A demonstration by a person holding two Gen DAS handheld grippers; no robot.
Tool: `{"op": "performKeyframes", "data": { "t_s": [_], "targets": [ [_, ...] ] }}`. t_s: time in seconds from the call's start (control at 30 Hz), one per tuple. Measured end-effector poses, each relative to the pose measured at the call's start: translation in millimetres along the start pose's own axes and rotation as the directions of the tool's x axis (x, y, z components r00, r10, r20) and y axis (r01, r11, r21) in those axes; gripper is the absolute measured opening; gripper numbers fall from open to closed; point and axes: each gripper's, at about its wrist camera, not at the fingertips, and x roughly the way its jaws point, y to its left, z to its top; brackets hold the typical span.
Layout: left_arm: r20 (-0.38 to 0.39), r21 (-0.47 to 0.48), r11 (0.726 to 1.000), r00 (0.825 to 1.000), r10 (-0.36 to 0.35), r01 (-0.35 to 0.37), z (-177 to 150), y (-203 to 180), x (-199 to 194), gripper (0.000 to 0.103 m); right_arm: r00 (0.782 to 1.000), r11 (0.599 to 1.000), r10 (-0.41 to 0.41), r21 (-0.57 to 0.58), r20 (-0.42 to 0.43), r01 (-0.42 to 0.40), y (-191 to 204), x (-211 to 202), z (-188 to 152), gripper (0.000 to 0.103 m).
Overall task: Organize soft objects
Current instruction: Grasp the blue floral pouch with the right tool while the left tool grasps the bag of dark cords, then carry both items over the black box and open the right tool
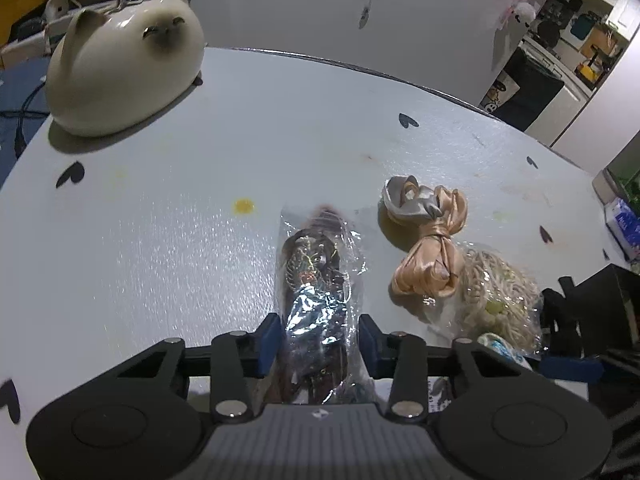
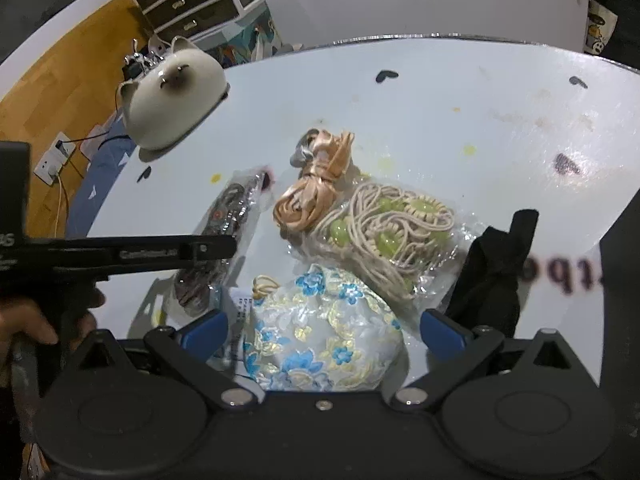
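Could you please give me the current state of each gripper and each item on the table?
left gripper: jaws closed onto the dark packet.
dark packet: sealed in clear plastic, lying flat.
right gripper: open, straddling the floral pouch without pressing it.
floral pouch: lying on the table.
peach ribbon: bundled, knotted in the middle.
beaded cord packet: bagged, lying flat.
black cloth: crumpled.
cat purse: clasp shut.
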Motion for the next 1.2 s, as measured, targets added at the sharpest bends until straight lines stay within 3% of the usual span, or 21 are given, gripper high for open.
{"op": "performKeyframes", "data": {
  "t_s": [0.07, 0.1, 0.23, 0.3, 0.5, 0.9, 1.2],
  "targets": [
    [-0.003, -0.016, 1.000, 1.000, -0.014, 0.014, -2.1, 1.8, -1.5, 0.041, 0.999, 1.000, 0.006, 0.023, -0.033, -0.005, -4.2, 5.2, 1.0, 0.098],
    [-0.004, -0.024, 0.999, 1.000, -0.022, 0.021, -3.1, 2.7, -2.2, 0.041, 0.999, 0.999, 0.012, 0.036, -0.049, -0.010, -6.2, 7.5, 1.2, 0.086],
    [-0.004, -0.068, 0.996, 0.999, -0.055, 0.054, -7.6, 7.4, -5.4, 0.040, 0.998, 0.997, 0.021, 0.070, -0.067, -0.016, -10.4, 6.3, -1.1, 0.077],
    [-0.002, -0.086, 0.994, 0.998, -0.061, 0.061, -10.4, 9.4, -7.4, 0.039, 0.998, 0.998, 0.016, 0.054, -0.063, -0.013, -7.6, 3.7, -1.0, 0.070],
    [0.015, -0.101, 0.994, 0.999, -0.045, 0.047, -18.9, 10.9, -19.3, 0.038, 0.998, 0.999, 0.052, -0.011, -0.039, -0.053, 2.7, -8.9, -6.0, 0.062],
    [0.117, -0.117, 0.993, 0.993, -0.010, 0.024, -38.3, 5.8, -66.1, 0.038, 0.996, 0.991, 0.042, -0.129, 0.078, -0.032, 18.6, -47.6, -17.1, 0.059],
    [0.213, -0.124, 0.990, 0.976, -0.041, 0.068, -50.3, -7.2, -107.3, 0.038, 0.981, 0.991, 0.040, -0.134, 0.191, -0.014, 14.9, -89.4, -30.3, 0.059]
  ]
}}
